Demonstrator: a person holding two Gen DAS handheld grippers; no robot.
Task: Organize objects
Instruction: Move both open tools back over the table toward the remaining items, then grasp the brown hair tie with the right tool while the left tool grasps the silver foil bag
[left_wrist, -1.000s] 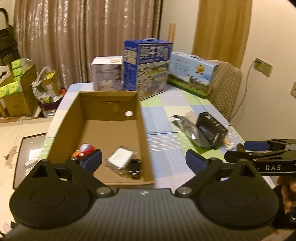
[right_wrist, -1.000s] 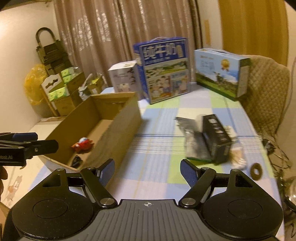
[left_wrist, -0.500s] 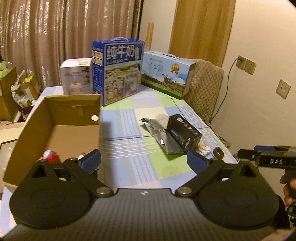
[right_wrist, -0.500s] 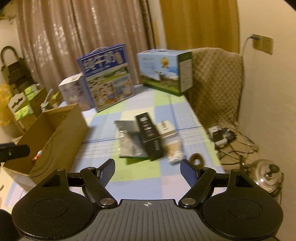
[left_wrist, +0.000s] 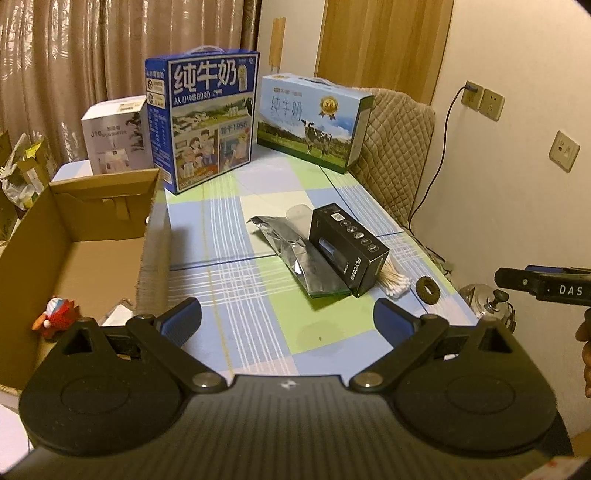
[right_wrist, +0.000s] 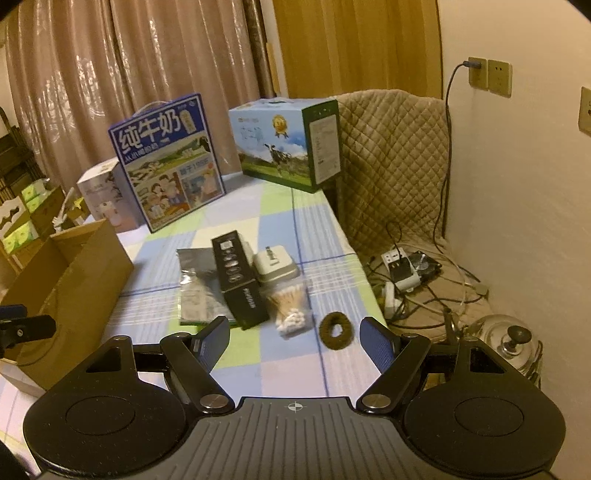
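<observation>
Both grippers hang above the near end of a table covered in a blue, green and white checked cloth (left_wrist: 229, 236). The left gripper (left_wrist: 287, 317) has its blue-padded fingers spread wide with nothing between them, and so does the right gripper (right_wrist: 293, 341).

The loose things to sort lie in a cluster at mid-table. A long black printed carton (right_wrist: 240, 278) lies partly on a crinkled silver foil pouch (right_wrist: 195, 291). Against the carton's right side sits a small white lidded case (right_wrist: 275, 264), and just in front of that a clear bag of wooden cotton swabs (right_wrist: 290, 308). A dark brown fuzzy ring (right_wrist: 336, 329) lies alone close to the table's right edge, just ahead of the right gripper's fingers.

At the far end stand a tall blue milk carton with a handle (left_wrist: 207, 125), a lower light-blue milk box printed with a cow (left_wrist: 314, 122) and a white product box (left_wrist: 116, 133). A quilted beige chair back (right_wrist: 391, 155) rises to the right.

On the left sits an open brown cardboard box (left_wrist: 74, 221). Inside it is a small red and white toy figure (left_wrist: 55, 320); something pale lies beside it, mostly hidden, perhaps a flat packet.
</observation>
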